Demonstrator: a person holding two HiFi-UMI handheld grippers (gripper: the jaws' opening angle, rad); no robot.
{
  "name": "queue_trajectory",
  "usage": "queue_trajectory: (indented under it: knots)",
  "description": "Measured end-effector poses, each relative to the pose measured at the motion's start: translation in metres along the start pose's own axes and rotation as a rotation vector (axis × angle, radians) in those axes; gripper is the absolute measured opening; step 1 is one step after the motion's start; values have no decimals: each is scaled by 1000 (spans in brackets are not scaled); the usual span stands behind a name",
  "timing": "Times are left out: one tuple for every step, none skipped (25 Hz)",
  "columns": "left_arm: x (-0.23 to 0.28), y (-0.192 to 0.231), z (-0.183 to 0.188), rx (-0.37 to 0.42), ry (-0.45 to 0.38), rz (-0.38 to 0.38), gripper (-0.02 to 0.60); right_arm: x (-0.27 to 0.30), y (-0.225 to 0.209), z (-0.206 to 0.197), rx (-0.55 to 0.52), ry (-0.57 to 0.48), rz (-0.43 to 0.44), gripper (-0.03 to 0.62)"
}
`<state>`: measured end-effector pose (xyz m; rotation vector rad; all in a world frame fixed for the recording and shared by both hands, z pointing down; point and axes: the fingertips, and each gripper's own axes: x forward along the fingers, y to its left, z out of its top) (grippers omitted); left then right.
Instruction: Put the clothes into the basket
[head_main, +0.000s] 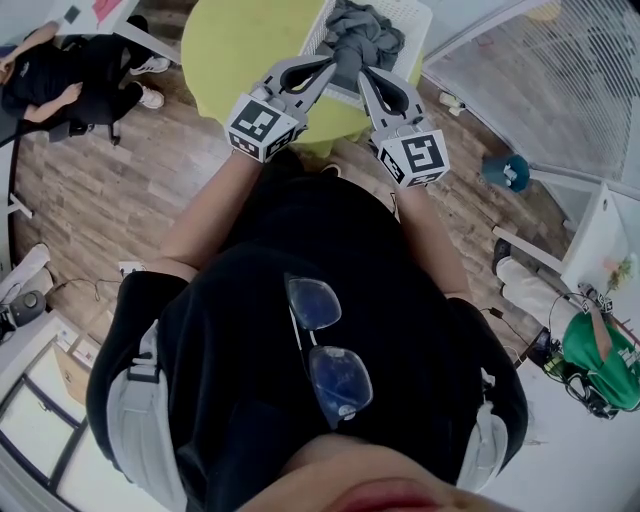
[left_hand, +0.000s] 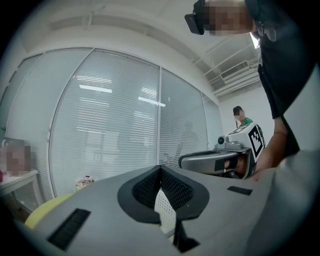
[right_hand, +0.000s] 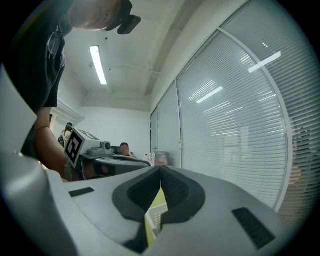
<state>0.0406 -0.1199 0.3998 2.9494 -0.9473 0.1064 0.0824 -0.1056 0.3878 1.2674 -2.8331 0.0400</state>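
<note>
A heap of grey clothes (head_main: 362, 33) lies in the white mesh basket (head_main: 414, 14) on the round yellow table (head_main: 245, 45). My left gripper (head_main: 329, 64) and right gripper (head_main: 364, 72) are held level side by side, tips at the near end of the heap, one on each side. Whether they touch the cloth I cannot tell. In the left gripper view the left gripper (left_hand: 160, 167) has its jaws together with nothing between them, and basket mesh (left_hand: 164, 209) shows below. The right gripper (right_hand: 160, 167) is likewise shut and empty, above the basket rim (right_hand: 155, 218).
The table stands on a wooden floor (head_main: 100, 190). People sit at the far left (head_main: 60, 80) and a person in green (head_main: 600, 350) is at the right. A glass wall with blinds (left_hand: 105, 130) runs behind the table. A teal object (head_main: 508, 170) lies on the floor.
</note>
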Motion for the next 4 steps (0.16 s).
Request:
queue_trajectory:
  knots:
    - [0,0,0,0,0,-1,9,0,0,0,0,1,0,28]
    - [0,0,0,0,0,-1,9,1,0,0,-1,1,-1,28]
    - [0,1,0,0,0,-2,9,1,0,0,-2,2,-2,28]
    - [0,2,0,-1,0,-2,9,2,-1,0,-3,2,-3,28]
